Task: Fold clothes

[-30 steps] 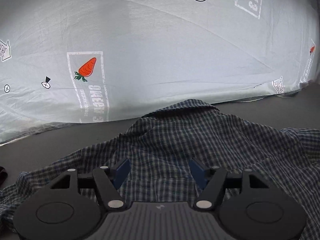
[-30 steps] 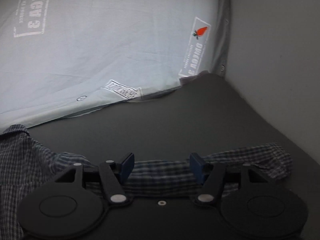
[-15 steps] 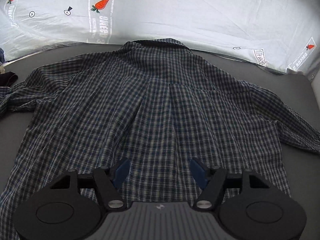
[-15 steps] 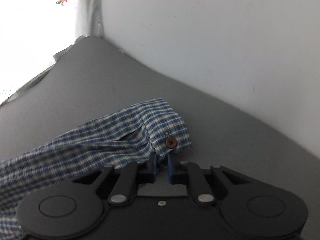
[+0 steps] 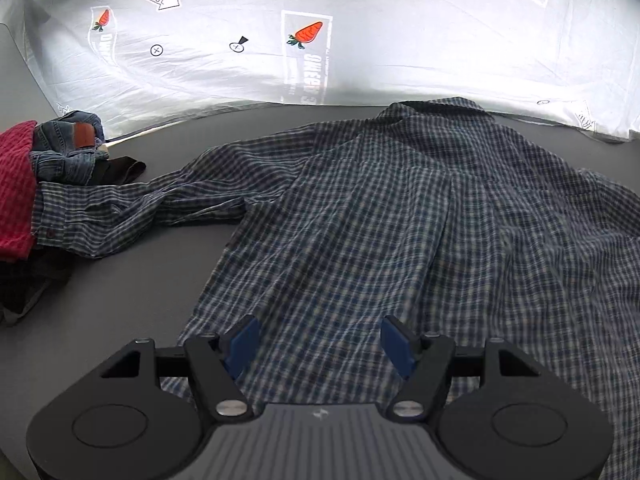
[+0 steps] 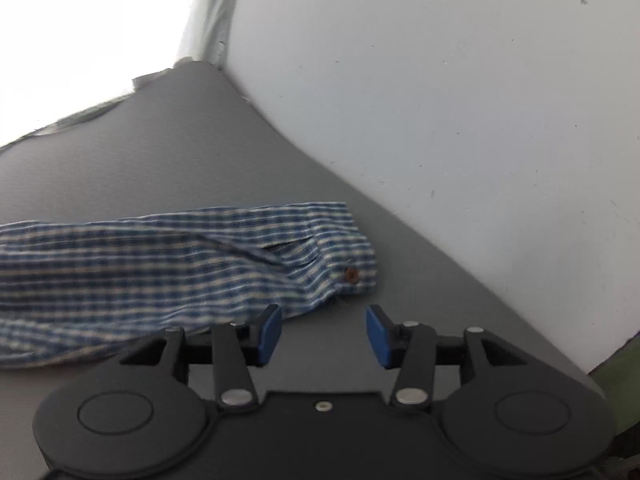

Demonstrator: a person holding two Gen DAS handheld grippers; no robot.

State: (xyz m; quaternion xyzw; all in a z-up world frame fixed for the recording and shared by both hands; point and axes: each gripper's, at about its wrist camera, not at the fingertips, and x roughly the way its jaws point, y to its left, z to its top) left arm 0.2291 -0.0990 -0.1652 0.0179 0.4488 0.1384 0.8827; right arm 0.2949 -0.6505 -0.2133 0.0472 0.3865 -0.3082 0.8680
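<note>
At the far left of the left wrist view there is a pile of other clothes: a red knitted piece (image 5: 14, 184), some blue jeans (image 5: 66, 148) with a brown leather patch, and dark fabric under them, all on the grey table (image 5: 132, 280). The end of the left sleeve (image 5: 132, 208) of the checked shirt (image 5: 400, 232) lies against this pile, and its cuff touches the red piece. The shirt itself is spread over the middle and right part of the table, with the collar (image 5: 440, 106) at the far side, close to the white sheet (image 5: 360, 32) that has carrots and the words "LOOK HERE" printed on it. The cloth has several soft wrinkles along the back. The left gripper (image 5: 320, 344) is over the near edge of the shirt with its blue fingers (image 5: 242, 344) wide apart, and no cloth is between them. In the right wrist view the right sleeve (image 6: 160, 264) lies flat on the grey table, stretched from the left edge toward the middle, and its cuff (image 6: 348, 252) with a small brown button (image 6: 351, 275) ends not far from the pale wall (image 6: 440, 100). The right gripper (image 6: 324, 336) is just in front of the cuff, its blue fingers are separated and they hold nothing; the left finger is just beside the lower edge of the sleeve, but I cannot tell if it touches
</note>
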